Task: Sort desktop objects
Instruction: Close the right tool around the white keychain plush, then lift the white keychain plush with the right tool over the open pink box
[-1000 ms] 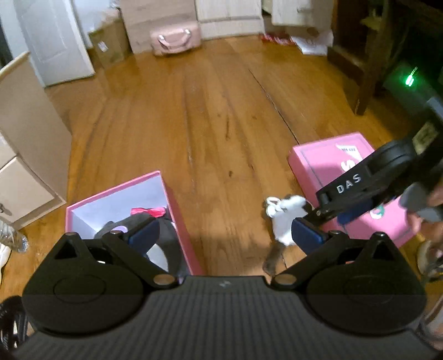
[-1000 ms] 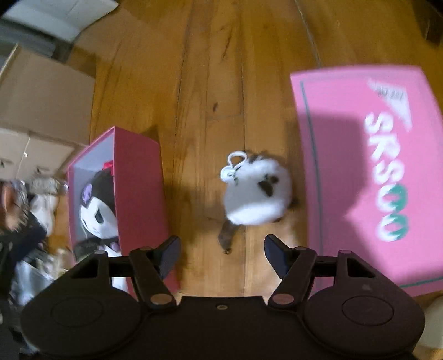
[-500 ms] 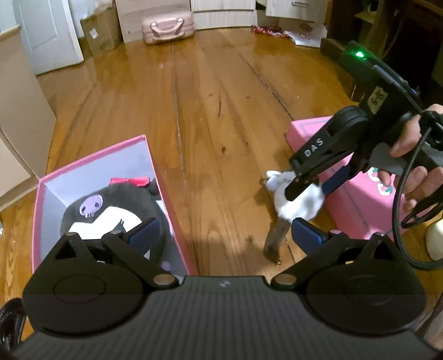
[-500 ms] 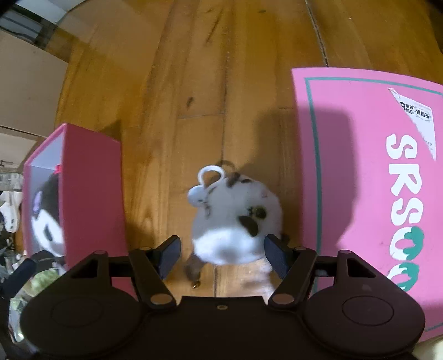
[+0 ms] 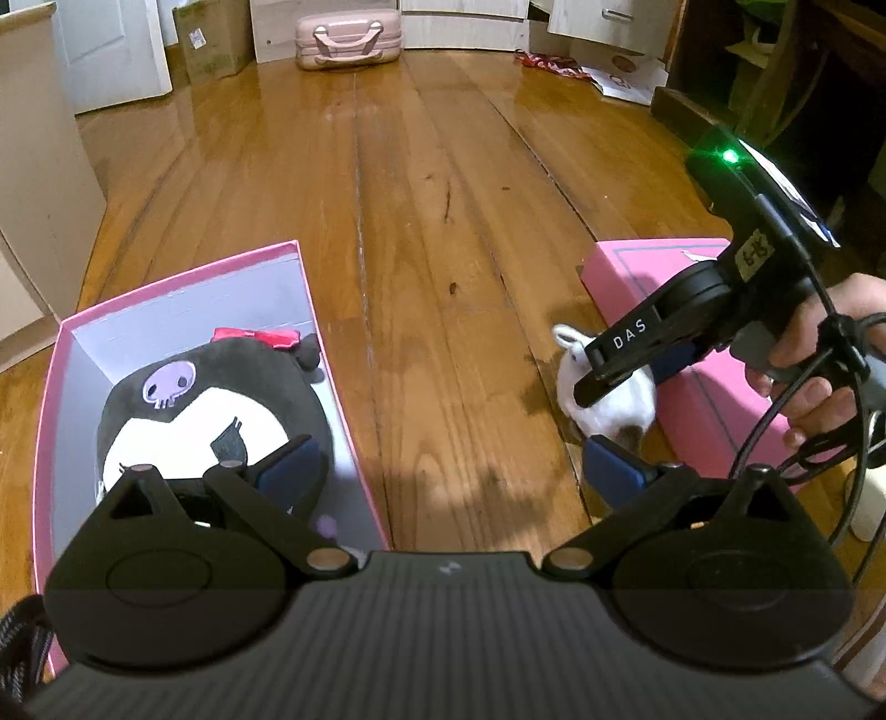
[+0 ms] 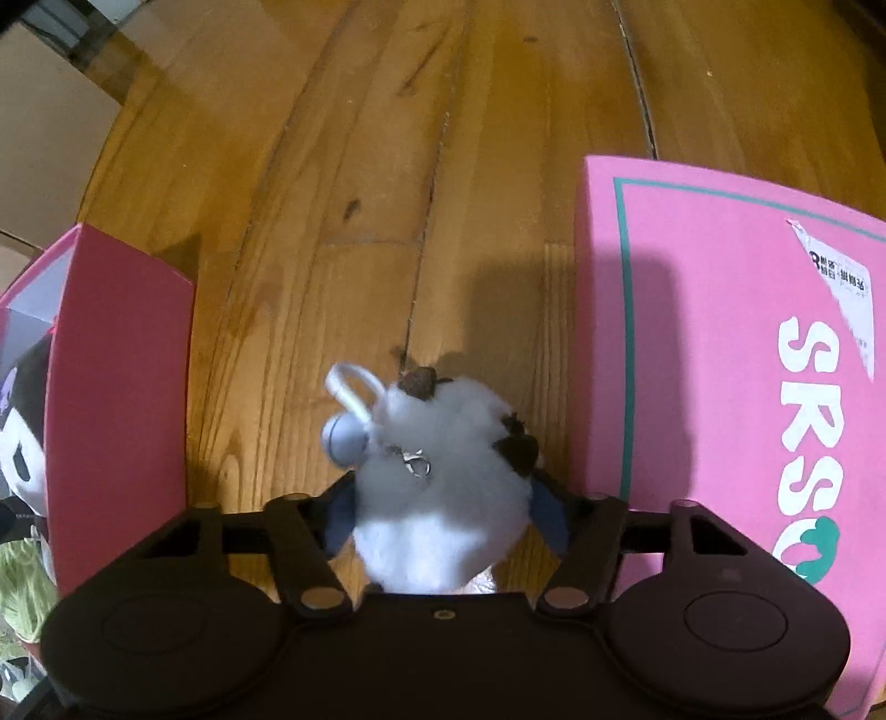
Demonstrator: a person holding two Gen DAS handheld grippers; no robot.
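Your right gripper point(image 6: 440, 512) squeezes the fluffy toy point(image 6: 443, 487) at lower centre for lifting; left gripper point(image 5: 448, 471) gapes, empty.

A wooden floor with household clutter along its far edge

The plank floor point(image 5: 432, 183) ran back to a pink suitcase point(image 5: 348, 32) standing against the far wall, with a cardboard box point(image 5: 213, 41) just to its left, a white door point(image 5: 111, 55) further left, and dark wooden furniture point(image 5: 775, 66) at the right.
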